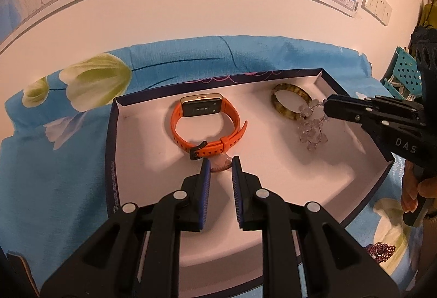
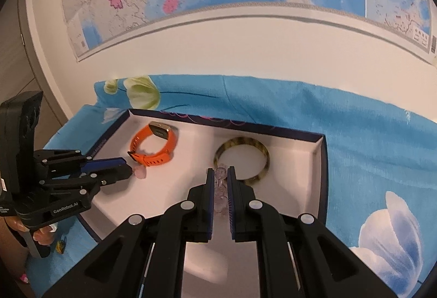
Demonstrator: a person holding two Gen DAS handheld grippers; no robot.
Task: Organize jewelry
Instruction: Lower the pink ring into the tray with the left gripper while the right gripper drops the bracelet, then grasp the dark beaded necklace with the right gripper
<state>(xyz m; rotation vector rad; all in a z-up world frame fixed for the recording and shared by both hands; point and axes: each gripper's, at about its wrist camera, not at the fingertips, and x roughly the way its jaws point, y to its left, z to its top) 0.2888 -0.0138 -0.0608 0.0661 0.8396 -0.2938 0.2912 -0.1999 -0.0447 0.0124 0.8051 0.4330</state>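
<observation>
A white-lined box with a dark blue rim [image 1: 108, 161] [image 2: 324, 175] lies on a blue flowered cloth. In it stand an orange watch [image 1: 207, 123] [image 2: 153, 147] and a mottled amber bangle [image 1: 291, 101] [image 2: 243, 158]. My left gripper [image 1: 221, 161] [image 2: 129, 171] is shut on a small pink piece [image 1: 220, 166] [image 2: 140, 173] just in front of the watch strap, low over the box floor. My right gripper [image 2: 220, 171] [image 1: 326, 106] is shut on a string of clear beads [image 2: 220, 188] [image 1: 311, 131], which dangles beside the bangle's near edge.
A dark purple beaded piece [image 1: 381, 251] lies on the cloth right of the box. A small colourful item [image 2: 60, 246] lies on the cloth to the box's left. A teal perforated basket [image 1: 404, 71] stands at the far right. A wall with a map rises behind.
</observation>
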